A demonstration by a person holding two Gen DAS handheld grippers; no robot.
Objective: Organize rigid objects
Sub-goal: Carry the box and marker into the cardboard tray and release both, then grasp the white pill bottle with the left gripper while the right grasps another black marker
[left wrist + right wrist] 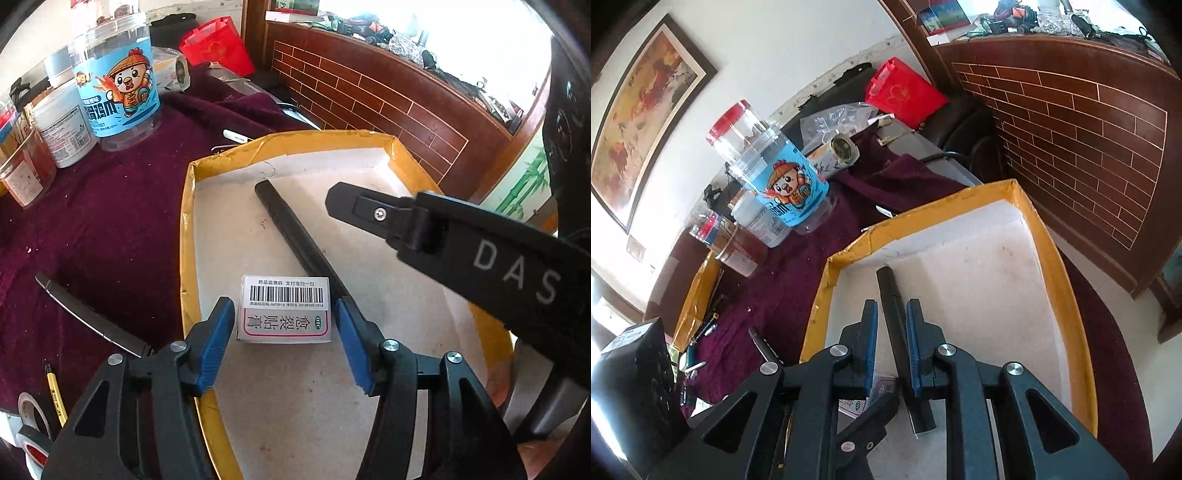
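Blue-padded jaws of the left gripper [286,341] stand apart on either side of one small white medicine box [285,309], which lies flat on the pale floor of a single shallow tray [187,206] with a yellow-taped rim. Its barcode label faces up; whether the pads touch its sides cannot be told. Just beyond the box, one long black tube [295,229] lies diagonally across the tray floor, its near end passing beside the box.

From the right wrist view, the right gripper [892,349] hangs over the same tray [1067,295], its jaws parted with the black tube [895,332] running between them; the right pad seems to sit against the tube while a gap shows on the left. Part of the white box [882,387] peeks out beneath.

Outside the tray, on the desk's maroon cloth [110,221], one dark pen [92,317] lies near the tray's left rim, and one yellow pencil [55,395] lies near two rolls of tape [33,410]. Farther back stand several jars, at least four: one clear jar with a blue cartoon label [118,85], one white tub [66,125], and one amber-filled jar [26,173] among them. One red bag [218,44] sits at the back.
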